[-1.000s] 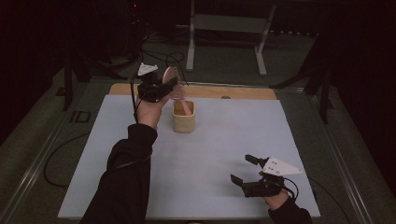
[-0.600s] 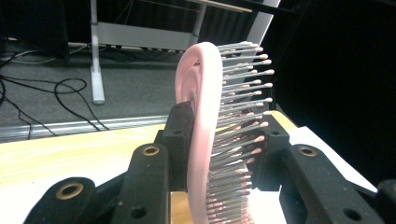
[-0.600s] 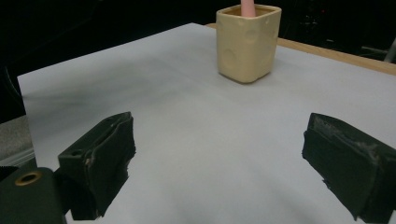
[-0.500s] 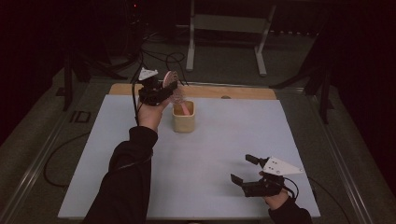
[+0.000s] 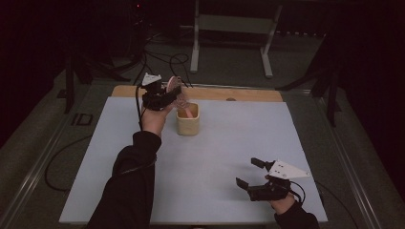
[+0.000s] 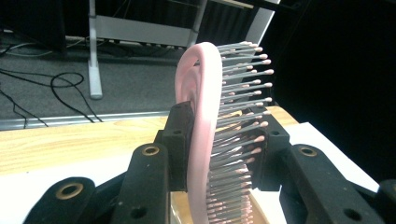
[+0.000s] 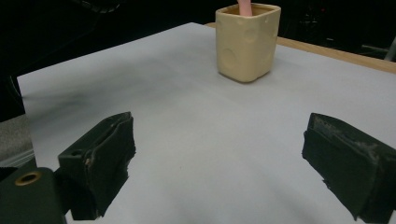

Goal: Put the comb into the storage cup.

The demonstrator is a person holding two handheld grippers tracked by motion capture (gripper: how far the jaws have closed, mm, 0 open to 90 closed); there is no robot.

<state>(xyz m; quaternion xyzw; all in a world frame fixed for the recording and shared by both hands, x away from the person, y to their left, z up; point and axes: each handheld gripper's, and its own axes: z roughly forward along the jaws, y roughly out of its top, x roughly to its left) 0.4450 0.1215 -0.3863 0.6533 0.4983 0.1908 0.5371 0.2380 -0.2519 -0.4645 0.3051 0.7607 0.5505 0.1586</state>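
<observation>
Over the far left part of the white table top [image 5: 215,157], the left gripper [image 5: 165,95] is held up in the air with its jaws clamped on the head of a pink hairbrush [image 5: 174,88]; from the left gripper view, one pad presses on the smooth pink back of the hairbrush [image 6: 201,116] and the other sits against the pink-tipped bristles [image 6: 238,116], with the head standing roughly upright between them. Seen from the high view, the brush slants down to the right from the jaws, and its handle end reaches into the mouth of a small cream cup [image 5: 187,121] that stands on the table just beside the left hand; whether the handle touches the bottom of the cup I cannot tell. From the right gripper view, the same cup [image 7: 246,39] stands upright with round dimples on its sides and a bit of pink showing at its rim; a strip of bare wood [image 5: 248,94] runs along the far edge behind it. Near the front right corner of the table, well apart from the cup, the right gripper [image 5: 255,174] rests low over the white surface; its two black jaws stand wide apart with nothing between them but bare table.
</observation>
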